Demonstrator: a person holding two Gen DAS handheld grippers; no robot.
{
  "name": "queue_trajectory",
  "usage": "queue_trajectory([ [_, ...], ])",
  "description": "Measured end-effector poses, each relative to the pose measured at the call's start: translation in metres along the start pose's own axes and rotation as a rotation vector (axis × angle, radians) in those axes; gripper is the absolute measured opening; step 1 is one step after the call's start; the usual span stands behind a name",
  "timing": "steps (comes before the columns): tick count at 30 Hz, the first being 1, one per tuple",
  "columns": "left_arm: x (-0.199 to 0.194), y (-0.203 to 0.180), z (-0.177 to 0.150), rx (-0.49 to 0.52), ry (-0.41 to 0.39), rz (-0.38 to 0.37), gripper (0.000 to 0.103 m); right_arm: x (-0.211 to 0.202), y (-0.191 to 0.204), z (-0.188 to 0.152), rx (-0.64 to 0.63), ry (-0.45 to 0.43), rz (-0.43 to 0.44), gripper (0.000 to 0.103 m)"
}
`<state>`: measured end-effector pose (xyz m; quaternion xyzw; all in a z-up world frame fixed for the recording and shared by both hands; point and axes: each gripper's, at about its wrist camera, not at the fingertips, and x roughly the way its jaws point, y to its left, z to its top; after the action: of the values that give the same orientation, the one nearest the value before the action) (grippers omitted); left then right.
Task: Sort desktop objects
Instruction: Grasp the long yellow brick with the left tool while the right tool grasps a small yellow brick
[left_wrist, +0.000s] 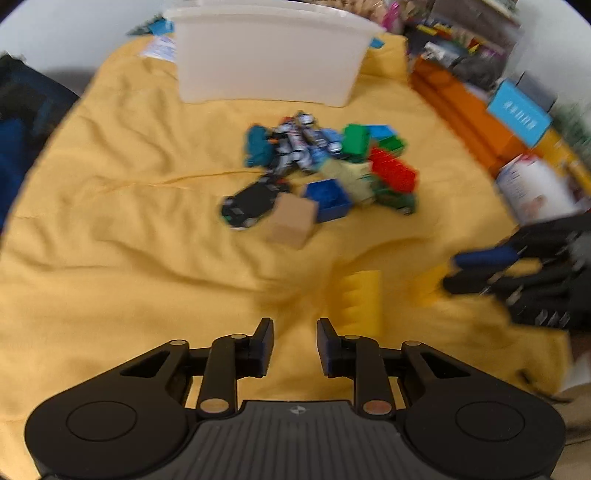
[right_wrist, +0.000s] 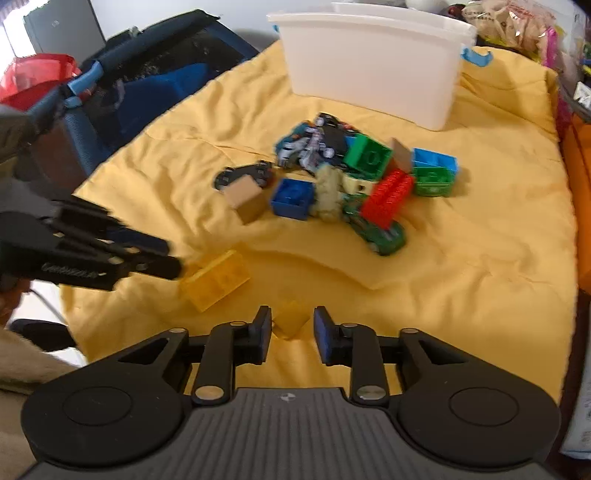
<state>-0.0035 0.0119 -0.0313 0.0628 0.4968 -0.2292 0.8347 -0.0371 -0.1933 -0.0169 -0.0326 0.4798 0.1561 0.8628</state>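
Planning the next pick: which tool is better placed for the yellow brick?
Left, probably. The left tool's tips sit right beside the yellow brick; the right tool stands farther off, aimed past it.

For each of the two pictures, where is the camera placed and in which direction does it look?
Left wrist view: sits on the left gripper, looks forward and down over the yellow cloth to the toy pile and white bin; own jaws apart, nothing between; the right gripper enters at right.
Right wrist view: sits on the right gripper, same direction; own jaws apart around a small yellow piece; the left gripper enters at left, by the yellow brick.
Shared: cloth, bin, red brick, wooden block.
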Motion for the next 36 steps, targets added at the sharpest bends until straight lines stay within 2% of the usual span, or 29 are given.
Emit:
queue_trajectory([
  [2, -0.007, -0.002, -0.001, -0.005, -0.018, -0.003, 0.030, -0.004, -0.002, -0.001, -0.035, -0.018, -0.067, 0.031],
  [4, -0.013, -0.012, 0.002, 0.020, -0.048, -0.033, 0.034, -0.011, -0.002, -0.002, -0.078, -0.052, -0.094, 0.031],
  [8, -0.012, -0.037, 0.004, 0.116, -0.061, -0.025, 0.036, -0.019, 0.003, -0.004, -0.165, -0.066, -0.034, 0.030],
  [11, -0.010, -0.033, 0.007, 0.067, -0.093, 0.015, 0.037, -0.019, 0.008, -0.008, -0.206, -0.046, -0.015, 0.030],
  [13, -0.009, -0.025, 0.008, 0.026, -0.126, 0.051, 0.043, -0.021, 0.009, -0.012, -0.220, -0.040, -0.004, 0.030],
  [16, -0.001, -0.024, 0.007, 0.025, -0.108, 0.047, 0.043, -0.022, 0.010, -0.018, -0.278, -0.035, -0.006, 0.030],
  [24, 0.012, -0.065, 0.003, 0.085, -0.078, 0.005, 0.042, -0.009, 0.015, -0.022, -0.434, -0.025, 0.012, 0.030],
  [28, 0.017, -0.074, -0.004, 0.073, -0.054, -0.009, 0.042, -0.002, 0.022, -0.027, -0.536, -0.025, 0.020, 0.030],
  [36, 0.023, -0.073, -0.006, 0.040, -0.057, -0.031, 0.042, 0.012, 0.022, -0.029, -0.567, -0.041, -0.017, 0.034],
])
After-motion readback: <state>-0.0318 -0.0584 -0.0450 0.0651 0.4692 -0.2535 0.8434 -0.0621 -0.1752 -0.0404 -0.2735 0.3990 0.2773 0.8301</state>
